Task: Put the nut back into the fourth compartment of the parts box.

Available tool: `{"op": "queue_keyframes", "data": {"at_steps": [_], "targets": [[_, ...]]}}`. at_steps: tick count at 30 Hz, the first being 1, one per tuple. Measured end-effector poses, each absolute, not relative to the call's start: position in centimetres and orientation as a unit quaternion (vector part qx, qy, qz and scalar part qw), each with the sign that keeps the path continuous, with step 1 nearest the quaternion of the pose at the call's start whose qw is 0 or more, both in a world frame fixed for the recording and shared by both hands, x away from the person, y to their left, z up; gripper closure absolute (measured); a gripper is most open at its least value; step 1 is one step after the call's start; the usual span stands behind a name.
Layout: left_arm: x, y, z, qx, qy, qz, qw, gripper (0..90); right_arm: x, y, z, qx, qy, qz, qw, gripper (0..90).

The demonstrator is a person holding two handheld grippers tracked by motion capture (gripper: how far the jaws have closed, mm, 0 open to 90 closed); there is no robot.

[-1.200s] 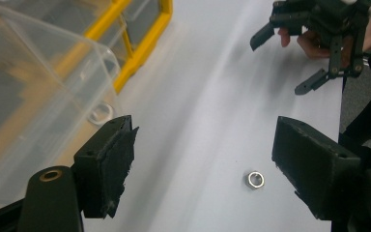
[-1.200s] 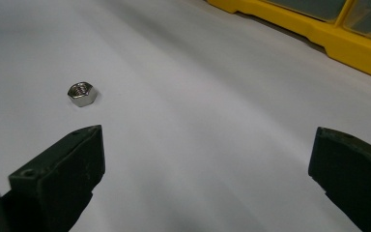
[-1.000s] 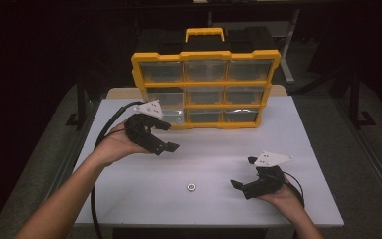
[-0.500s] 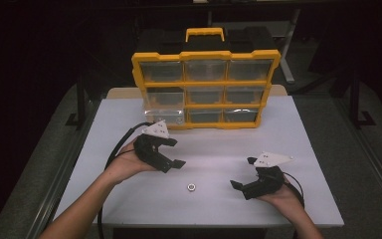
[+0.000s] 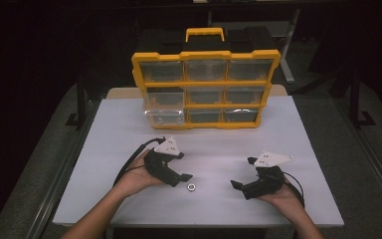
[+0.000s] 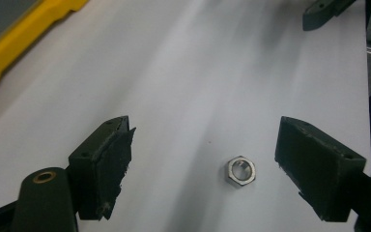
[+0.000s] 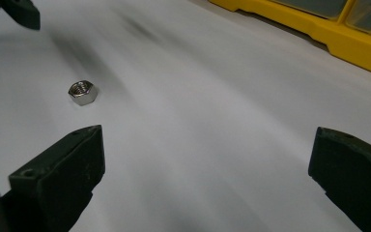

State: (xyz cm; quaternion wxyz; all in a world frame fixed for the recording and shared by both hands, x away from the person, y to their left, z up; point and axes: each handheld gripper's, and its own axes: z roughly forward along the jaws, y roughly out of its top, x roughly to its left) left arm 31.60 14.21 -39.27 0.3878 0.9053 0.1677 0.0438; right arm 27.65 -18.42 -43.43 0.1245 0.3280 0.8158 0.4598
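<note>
The left tongs are spread wide and hang low over the table, with nothing pinched. A small silver nut lies flat on the table just under and in front of them. In the left gripper view the nut sits between the two black jaws, closer to the one on the right of that view, and touches neither.

The right tongs are spread wide too — they hold nothing. They rest low near the front edge of the table, well apart from the nut, and point toward it.

At the back of the table stands a yellow box with clear drawers — one drawer at the bottom left is pulled out a bit.
</note>
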Motion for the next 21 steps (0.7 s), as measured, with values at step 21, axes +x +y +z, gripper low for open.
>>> {"op": "queue_keyframes", "data": {"at_steps": [21], "targets": [[30.0,12.7,-42.6,0.918,0.167,0.014,0.359,49.4,27.6,-18.4,-43.5,0.325,0.819,0.456,0.124,0.0]]}}
